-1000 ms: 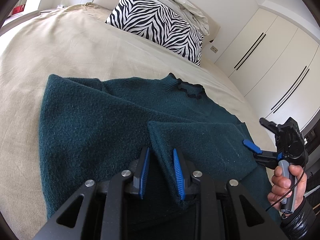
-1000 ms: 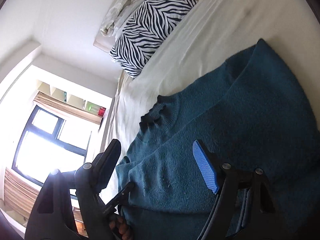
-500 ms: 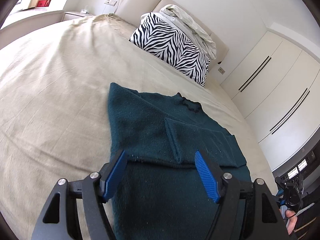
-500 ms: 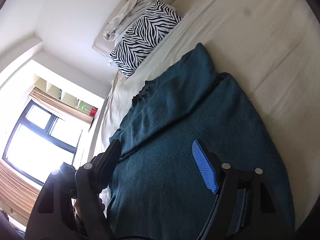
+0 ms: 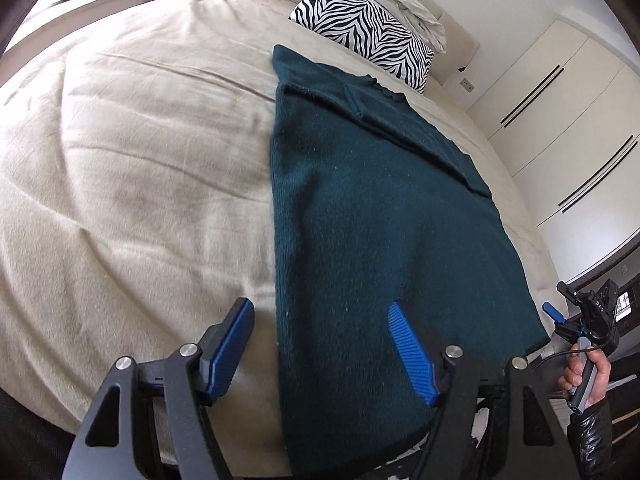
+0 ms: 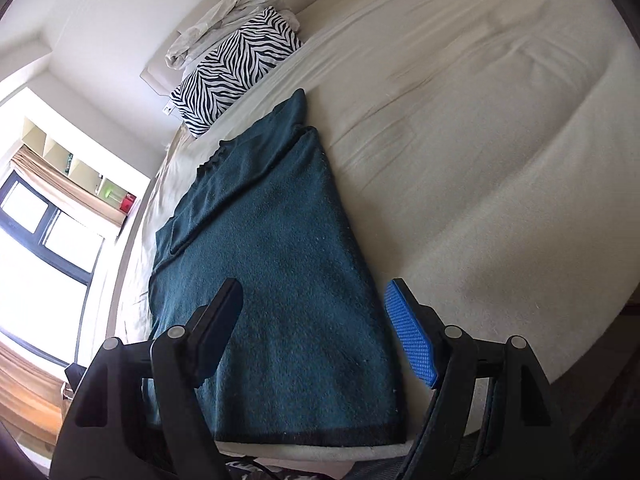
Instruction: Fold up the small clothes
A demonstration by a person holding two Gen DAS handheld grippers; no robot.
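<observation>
- The dark teal sweater (image 5: 360,208) lay flat on the beige bed cover (image 5: 140,160), lengthwise, its collar toward the zebra-striped pillow (image 5: 360,28) at the head of the bed and its hem at the near edge of the mattress.
- One sleeve was folded inward across the chest, making a narrow, long shape.
- The left gripper (image 5: 320,344) hovered above the hem end with its blue-padded fingers spread wide and nothing between them; the sweater's left edge ran between the two fingers, so one finger hung over bare bed cover and the other over the knit.
- The right gripper (image 6: 316,328) was likewise spread apart and holding nothing, poised above the hem; its dark finger sat over the fabric and its blue finger (image 6: 408,344) just past the sweater's side edge, over the cover.
- In the left wrist view the right gripper (image 5: 560,320) appeared off the sweater's far corner, gripped by the person's right hand (image 5: 588,376).
- Crumpled pale bedding (image 6: 224,20) rested on the pillow; white wardrobe doors (image 5: 560,120) stood beside the bed.
</observation>
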